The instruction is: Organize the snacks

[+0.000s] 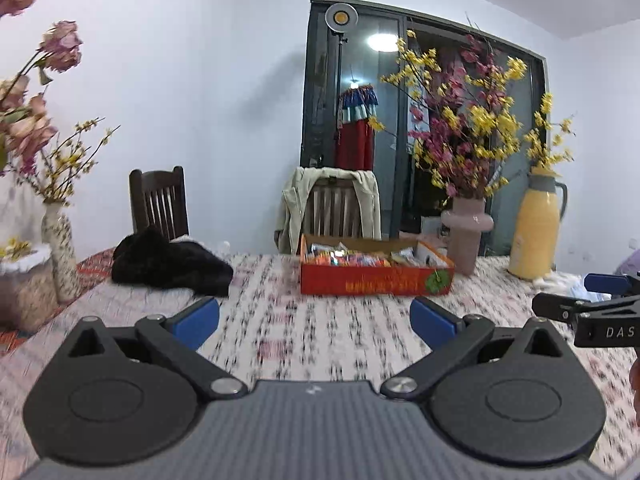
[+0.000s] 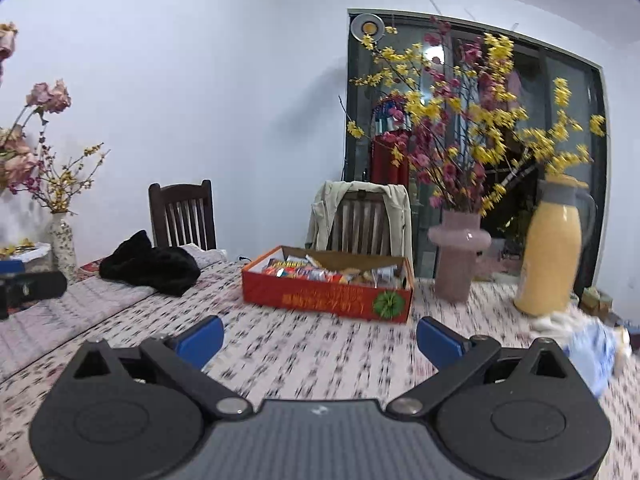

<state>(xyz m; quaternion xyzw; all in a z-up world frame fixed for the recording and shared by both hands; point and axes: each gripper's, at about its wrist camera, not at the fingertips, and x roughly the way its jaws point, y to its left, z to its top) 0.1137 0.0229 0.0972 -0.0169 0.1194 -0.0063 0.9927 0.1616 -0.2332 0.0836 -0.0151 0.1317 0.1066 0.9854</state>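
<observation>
An orange-red cardboard box (image 1: 376,280) holding several colourful snack packets (image 1: 348,258) stands on the patterned tablecloth ahead of both grippers. It also shows in the right wrist view (image 2: 328,294), with the packets (image 2: 304,270) inside. My left gripper (image 1: 314,320) is open and empty, short of the box. My right gripper (image 2: 318,340) is open and empty, also short of the box. The right gripper shows at the right edge of the left wrist view (image 1: 592,304); the left one shows at the left edge of the right wrist view (image 2: 28,286).
A pink vase of flowers (image 2: 460,256) and a yellow thermos (image 2: 550,252) stand right of the box. A black garment (image 2: 148,264) lies on the table's left. A small floral vase (image 1: 60,252) stands far left. Blue-white wrappers (image 2: 592,348) lie at right. Two chairs stand behind the table.
</observation>
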